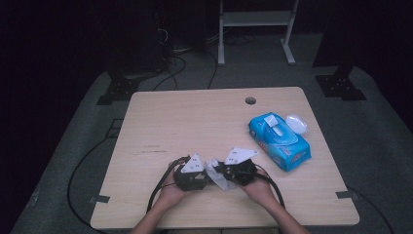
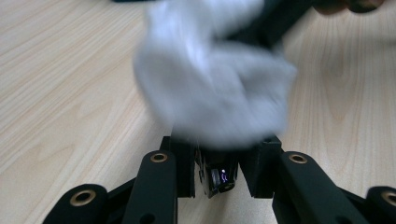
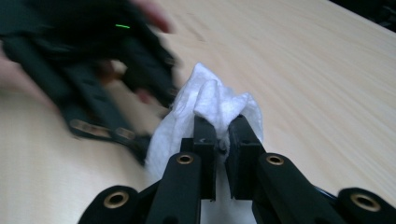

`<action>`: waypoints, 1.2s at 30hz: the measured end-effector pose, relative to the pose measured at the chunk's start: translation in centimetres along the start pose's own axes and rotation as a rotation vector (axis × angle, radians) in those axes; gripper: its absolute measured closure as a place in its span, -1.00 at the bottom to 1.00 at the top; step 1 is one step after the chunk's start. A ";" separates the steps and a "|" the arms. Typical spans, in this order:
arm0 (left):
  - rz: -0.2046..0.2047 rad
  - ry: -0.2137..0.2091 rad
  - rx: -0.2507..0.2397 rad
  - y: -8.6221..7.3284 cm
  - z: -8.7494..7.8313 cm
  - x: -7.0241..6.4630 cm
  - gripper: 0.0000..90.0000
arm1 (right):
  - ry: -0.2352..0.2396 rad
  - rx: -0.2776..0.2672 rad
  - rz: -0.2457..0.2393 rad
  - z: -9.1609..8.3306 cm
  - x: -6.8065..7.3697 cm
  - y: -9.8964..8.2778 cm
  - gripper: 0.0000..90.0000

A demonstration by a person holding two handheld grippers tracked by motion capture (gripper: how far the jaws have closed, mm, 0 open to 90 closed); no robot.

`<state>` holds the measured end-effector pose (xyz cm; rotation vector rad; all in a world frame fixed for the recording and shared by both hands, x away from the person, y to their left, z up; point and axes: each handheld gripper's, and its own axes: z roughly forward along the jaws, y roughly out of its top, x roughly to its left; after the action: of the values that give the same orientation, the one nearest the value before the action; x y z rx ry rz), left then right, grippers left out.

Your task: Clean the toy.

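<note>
On table (image 1: 195, 122), two claws, one wipe (image 1: 217, 176)

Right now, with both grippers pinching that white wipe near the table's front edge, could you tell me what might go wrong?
1. The left gripper and right gripper are both shut on the same white wipe; pulling them apart could tear it or slip it from one grip.
2. The wipe looks bunched and crumpled between the jaws, so it may not spread flat.
3. The open blue wipes pack lies close on the right; a wide swing of the right hand could knock it.
</note>
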<state>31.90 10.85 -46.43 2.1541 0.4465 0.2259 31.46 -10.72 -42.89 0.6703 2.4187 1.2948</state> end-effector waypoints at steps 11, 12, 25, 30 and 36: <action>-0.035 -0.013 -0.005 -0.1 -0.1 0.4 0.53 | -0.013 -0.013 0.028 -0.2 -0.3 -0.5 0.85; -0.037 -0.013 -0.006 -0.1 -0.1 0.4 0.53 | -0.011 -0.003 0.027 -0.3 -0.5 -0.4 0.85; -0.031 -0.014 -0.007 -0.2 -0.2 0.5 0.53 | -0.183 0.020 0.050 -2.2 -3.7 -1.8 0.85; -0.035 -0.020 -0.010 -0.3 -0.2 0.6 0.53 | -0.171 0.025 0.090 -2.7 -4.8 -2.1 0.85; -0.035 -0.019 -0.014 -0.3 -0.1 0.6 0.52 | -0.199 0.035 0.132 -3.1 -5.9 -2.7 0.85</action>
<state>32.33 11.32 -46.57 2.1314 0.4693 0.1880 34.26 -17.36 -43.12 0.9362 2.2726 1.1750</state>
